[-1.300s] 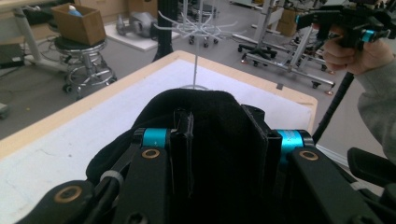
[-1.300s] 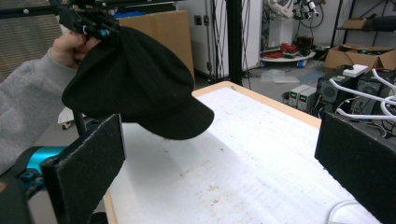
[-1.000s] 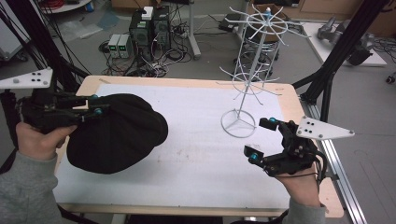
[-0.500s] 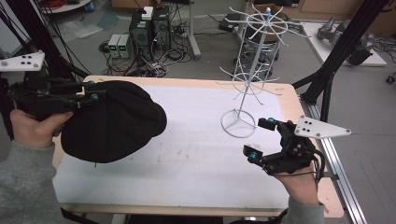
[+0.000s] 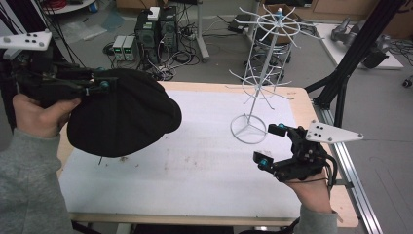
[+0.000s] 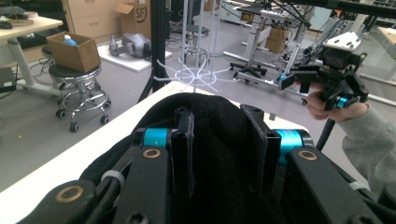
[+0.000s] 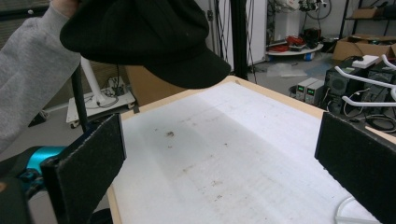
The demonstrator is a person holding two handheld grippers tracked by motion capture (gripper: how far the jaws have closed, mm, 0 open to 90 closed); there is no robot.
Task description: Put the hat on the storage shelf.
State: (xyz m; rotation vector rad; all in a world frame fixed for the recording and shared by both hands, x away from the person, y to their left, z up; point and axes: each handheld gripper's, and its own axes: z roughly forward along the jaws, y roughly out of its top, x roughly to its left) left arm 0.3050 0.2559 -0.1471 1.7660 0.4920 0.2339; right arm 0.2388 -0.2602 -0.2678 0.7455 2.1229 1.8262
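Moved: my left gripper (image 5: pixel 100 85) has lifted the floppy black fabric cap (image 5: pixel 124 114) off the white-padded table (image 5: pixel 204 161).
Left grip: clamped on the cap's edge.
Right gripper (image 5: pixel 271 145): jaws wide, empty, beside the white wire rack (image 5: pixel 258 78).

Tabletop (image 5: pixel 319 117) — light wood, covered almost edge to edge by a white mat (image 5: pixel 204 146) bearing faint stains. White wire rack (image 5: pixel 265 73) stands upright on the mat's far right area.

Grey floor (image 5: pixel 292 58), prob. lab benches
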